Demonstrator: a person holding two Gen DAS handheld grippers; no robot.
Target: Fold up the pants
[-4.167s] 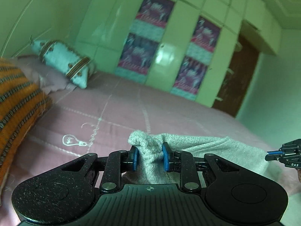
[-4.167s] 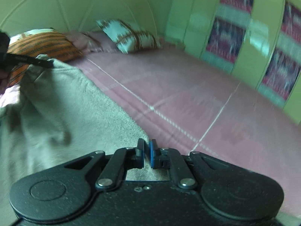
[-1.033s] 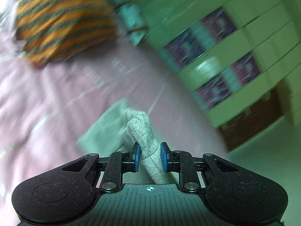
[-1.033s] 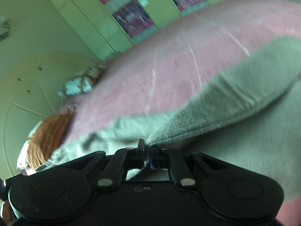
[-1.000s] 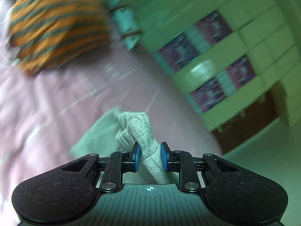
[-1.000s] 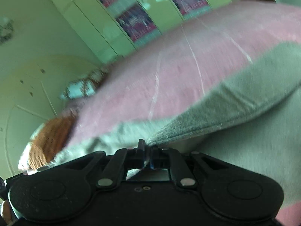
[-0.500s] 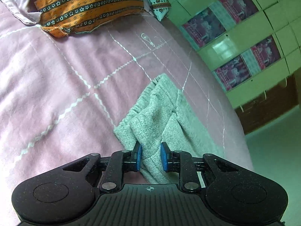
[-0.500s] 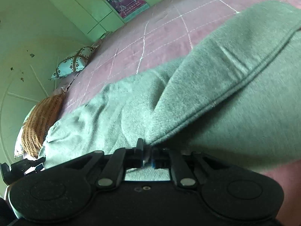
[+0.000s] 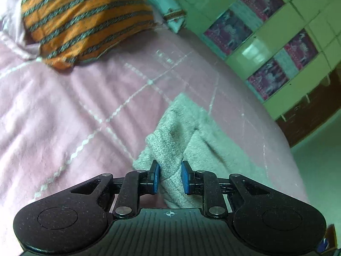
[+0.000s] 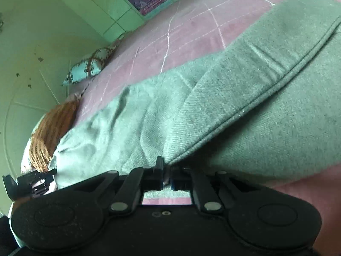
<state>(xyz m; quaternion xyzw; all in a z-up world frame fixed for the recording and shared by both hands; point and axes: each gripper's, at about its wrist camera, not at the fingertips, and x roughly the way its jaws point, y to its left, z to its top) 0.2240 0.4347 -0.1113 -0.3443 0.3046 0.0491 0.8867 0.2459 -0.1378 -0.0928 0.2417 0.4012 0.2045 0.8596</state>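
Observation:
The grey pants (image 9: 183,132) lie bunched on the pink bedspread (image 9: 64,115). My left gripper (image 9: 169,178) is shut on a thick fold of the grey fabric, which stands up between its blue pads. In the right wrist view the pants (image 10: 245,98) spread wide across the bed, one folded layer with a seamed edge lying over the rest. My right gripper (image 10: 167,176) is shut on the thin corner of that folded layer. The left gripper (image 10: 32,183) shows at the far left edge of the right wrist view, at the other end of the cloth.
An orange striped pillow (image 9: 81,17) and a pale blue patterned cushion (image 9: 168,10) sit at the head of the bed. Green wardrobe doors with posters (image 9: 264,49) line the far side. The bed's edge and floor (image 9: 319,162) fall away to the right.
Both grippers have come down toward the bed with the pants still held. The cloth now lies spread on the bedspread, and the pillows sit higher in the left wrist view.

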